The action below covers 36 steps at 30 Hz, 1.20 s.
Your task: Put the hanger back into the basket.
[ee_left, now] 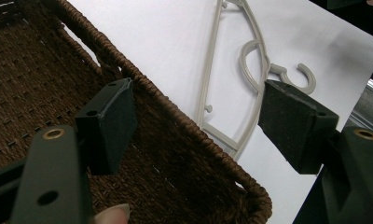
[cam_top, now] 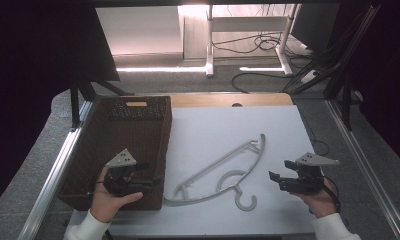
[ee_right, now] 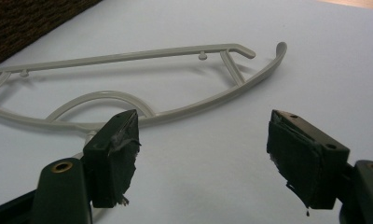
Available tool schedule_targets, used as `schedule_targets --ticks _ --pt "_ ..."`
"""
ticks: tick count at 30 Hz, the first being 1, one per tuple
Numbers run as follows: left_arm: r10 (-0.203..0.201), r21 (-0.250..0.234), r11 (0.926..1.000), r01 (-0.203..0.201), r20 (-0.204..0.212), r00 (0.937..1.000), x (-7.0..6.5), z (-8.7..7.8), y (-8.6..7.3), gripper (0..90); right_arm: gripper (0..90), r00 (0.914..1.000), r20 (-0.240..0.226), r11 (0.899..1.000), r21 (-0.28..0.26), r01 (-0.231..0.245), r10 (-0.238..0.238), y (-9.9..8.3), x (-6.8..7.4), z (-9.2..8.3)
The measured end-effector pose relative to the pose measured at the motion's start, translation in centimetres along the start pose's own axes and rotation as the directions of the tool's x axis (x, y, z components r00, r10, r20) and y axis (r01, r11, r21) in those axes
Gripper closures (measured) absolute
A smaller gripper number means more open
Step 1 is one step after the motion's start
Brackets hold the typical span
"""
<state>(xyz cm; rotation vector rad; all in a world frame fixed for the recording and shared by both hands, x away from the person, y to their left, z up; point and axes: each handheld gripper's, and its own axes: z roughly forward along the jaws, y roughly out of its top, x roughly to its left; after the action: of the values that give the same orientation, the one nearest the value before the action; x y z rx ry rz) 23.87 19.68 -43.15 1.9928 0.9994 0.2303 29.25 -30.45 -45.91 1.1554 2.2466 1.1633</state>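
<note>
- Hanger point(cam_top: 215, 172) of pale grey plastic lies flat on the white worktop point(cam_top: 268, 130) in the high view, its long axis running on a diagonal from the near left, beside the basket, toward the far right edge. Its hook point(cam_top: 246, 201) curls at the near edge, roughly midway between the two hands.
- In the same view the left tongs point(cam_top: 147, 179) hover over the near right corner of the brown wicker basket point(cam_top: 88, 165), while the right tongs point(cam_top: 280, 170) hang above bare worktop toward the near right corner, pointing left at the hanger. Neither touches anything. I judge the right hand better placed for the hook and curved shoulder; the left hand is nearer the hanger's near-left tip but has the basket wall between.
- From the left gripper view, the left tongs point(ee_left: 196, 121) stand wide open and empty, straddling the basket rim point(ee_left: 175, 112). The hanger point(ee_left: 212, 70) lies beyond on the worktop, its hook point(ee_left: 302, 77) just past the right-hand jaw.
- From the right gripper view, the right tongs point(ee_right: 203, 158) are also spread wide with nothing between them, their pads frayed. The hanger point(ee_right: 128, 56) lies straight ahead, its long bar stretched crosswise to the jaws, so a forward and downward reach would meet the curved lower arm point(ee_right: 212, 100) first.
</note>
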Motion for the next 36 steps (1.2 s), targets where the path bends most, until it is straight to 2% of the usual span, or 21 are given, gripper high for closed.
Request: schedule_targets --ticks 22,36 --pt "-0.012 0.008 0.9999 0.012 -0.008 0.9999 0.02 0.15 0.15 27.5 25.4 0.9999 0.01 1.0 0.0 0.01 -0.01 -0.26 -0.11 -0.17" --pt "-0.002 -0.003 1.0 0.002 -0.008 1.0 -0.39 0.09 0.46 27.8 25.2 0.9997 0.015 1.0 0.009 0.017 -0.017 -0.32 -0.12 -0.13"
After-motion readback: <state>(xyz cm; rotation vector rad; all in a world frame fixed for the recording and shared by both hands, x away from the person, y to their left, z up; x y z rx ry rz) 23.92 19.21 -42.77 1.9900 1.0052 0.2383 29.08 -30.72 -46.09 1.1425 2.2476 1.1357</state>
